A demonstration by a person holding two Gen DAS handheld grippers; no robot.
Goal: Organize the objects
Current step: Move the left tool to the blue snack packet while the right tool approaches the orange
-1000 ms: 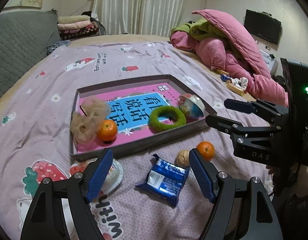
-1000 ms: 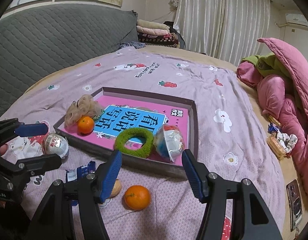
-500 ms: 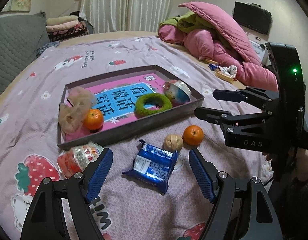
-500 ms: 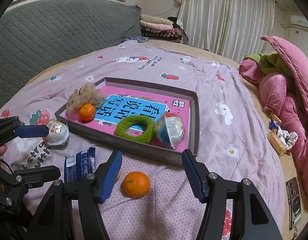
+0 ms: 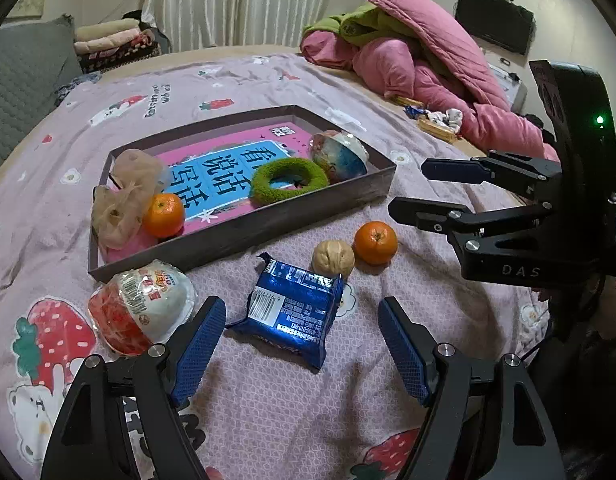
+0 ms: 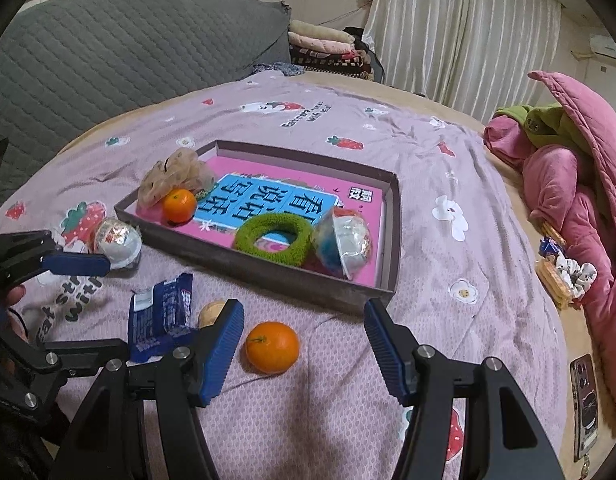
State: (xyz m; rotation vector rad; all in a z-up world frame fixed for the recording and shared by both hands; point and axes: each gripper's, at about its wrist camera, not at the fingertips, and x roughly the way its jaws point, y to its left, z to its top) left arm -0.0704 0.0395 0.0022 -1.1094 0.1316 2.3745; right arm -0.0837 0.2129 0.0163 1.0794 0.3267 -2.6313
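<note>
A shallow brown tray [image 5: 244, 236] on the bed holds a pink book, a beige scrunchie [image 5: 124, 196], an orange [image 5: 164, 214], a green ring [image 5: 288, 178] and a blue capsule toy [image 5: 340, 156]. In front of it lie a red-and-white capsule toy [image 5: 142, 306], a blue snack packet [image 5: 292, 304], a walnut [image 5: 333, 258] and a loose orange [image 5: 375, 242]. My left gripper [image 5: 300, 308] is open above the packet, not touching it. My right gripper [image 6: 304, 312] is open over the loose orange [image 6: 272, 346], holding nothing. It also shows at the right of the left wrist view, as the right gripper [image 5: 408, 186].
A heaped pink quilt [image 5: 420, 64] lies at the far right of the bed, with small snacks [image 6: 560, 276] and a phone [image 6: 584, 392] near the right edge. A grey padded headboard [image 6: 108, 60] and folded blankets [image 6: 320, 46] stand behind. The sheet is lilac with strawberry prints.
My left gripper has come down and closer to the blue packet, which now looks larger between its fingers. The right gripper has hardly moved. Nothing was picked up.
</note>
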